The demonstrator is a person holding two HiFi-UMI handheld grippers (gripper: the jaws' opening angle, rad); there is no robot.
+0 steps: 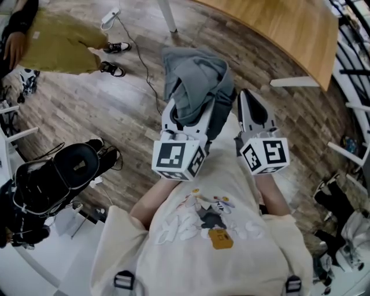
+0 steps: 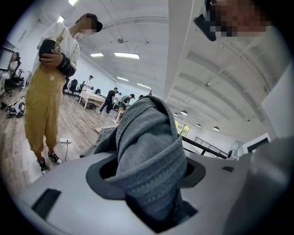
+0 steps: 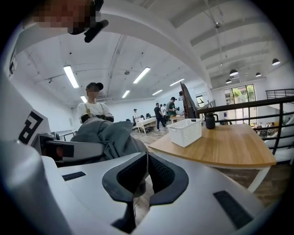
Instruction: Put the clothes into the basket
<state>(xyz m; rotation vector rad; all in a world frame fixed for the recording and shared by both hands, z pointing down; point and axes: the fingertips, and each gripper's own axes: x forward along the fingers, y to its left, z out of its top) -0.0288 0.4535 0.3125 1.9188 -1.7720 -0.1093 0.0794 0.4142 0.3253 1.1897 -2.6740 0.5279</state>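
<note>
A grey garment (image 1: 195, 81) hangs bunched over my left gripper (image 1: 189, 113), whose jaws are shut on it. In the left gripper view the grey garment (image 2: 147, 147) fills the gap between the pads and rises in a thick fold above the left gripper (image 2: 148, 176). My right gripper (image 1: 247, 98) is just to the right of it, held level with the left one, with its pads together and nothing in them. In the right gripper view the right gripper (image 3: 147, 170) is shut, the garment (image 3: 108, 135) lies to its left, and a white basket (image 3: 185, 132) stands on the wooden table (image 3: 220, 149) ahead.
The wooden table (image 1: 277, 29) with a white leg (image 1: 167, 14) lies ahead at upper right. A person in yellow overalls (image 2: 45, 96) stands to the left. A cable (image 1: 147, 72) runs over the plank floor. A black bag (image 1: 63, 173) sits low left; a railing (image 1: 352, 34) is at the right.
</note>
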